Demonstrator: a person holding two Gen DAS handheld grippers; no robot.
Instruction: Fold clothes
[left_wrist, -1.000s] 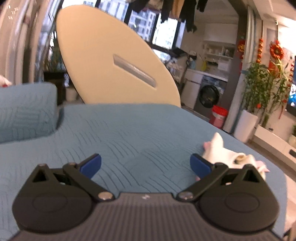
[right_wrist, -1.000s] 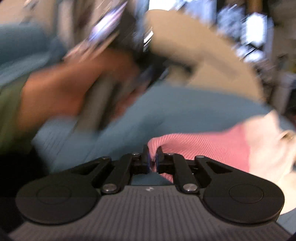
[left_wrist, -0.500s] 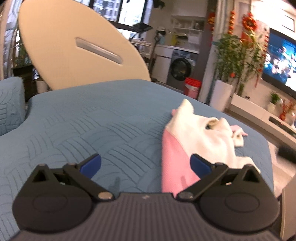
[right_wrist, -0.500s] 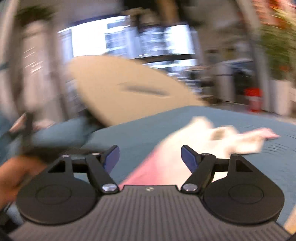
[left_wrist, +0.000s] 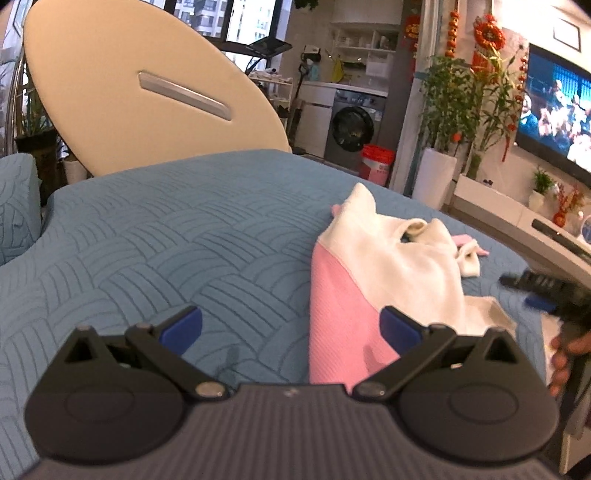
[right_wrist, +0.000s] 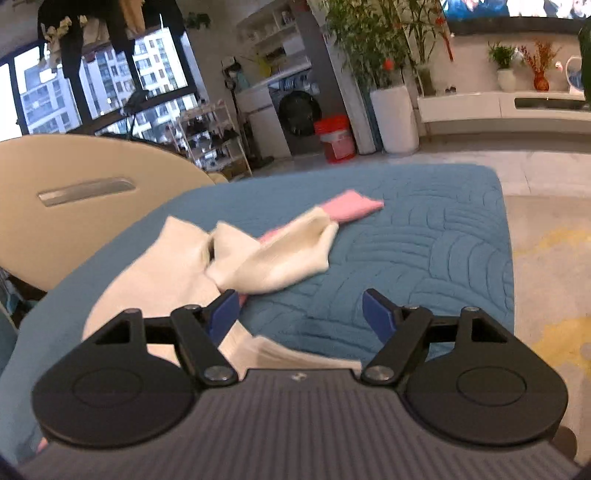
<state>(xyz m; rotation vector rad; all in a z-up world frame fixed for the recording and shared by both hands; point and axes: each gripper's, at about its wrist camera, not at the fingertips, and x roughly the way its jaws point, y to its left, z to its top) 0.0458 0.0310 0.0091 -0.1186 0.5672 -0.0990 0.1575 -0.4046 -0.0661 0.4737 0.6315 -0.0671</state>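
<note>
A pink and white sweater (left_wrist: 373, 273) lies crumpled on the blue quilted surface (left_wrist: 184, 243), to the right of centre in the left wrist view. My left gripper (left_wrist: 291, 325) hovers open just before its pink hem, holding nothing. In the right wrist view the same sweater (right_wrist: 192, 266) spreads left of centre, one white sleeve with a pink cuff (right_wrist: 351, 206) stretched toward the far right. My right gripper (right_wrist: 301, 314) is open above the sweater's near edge, empty. The right gripper (left_wrist: 543, 291) also shows blurred at the right edge of the left wrist view, with a hand (left_wrist: 561, 362) on it.
A large cream oval panel (left_wrist: 140, 88) stands behind the quilted surface. A blue cushion (left_wrist: 18, 206) sits at the far left. Beyond the surface's far edge are a red bucket (right_wrist: 336, 138), a white planter (right_wrist: 395, 118), a washing machine (left_wrist: 351, 125) and bare floor (right_wrist: 546, 236) to the right.
My right gripper went from shut by the pink fabric to open and swung right over the sweater. The left gripper turned right, bringing the sweater into view.
</note>
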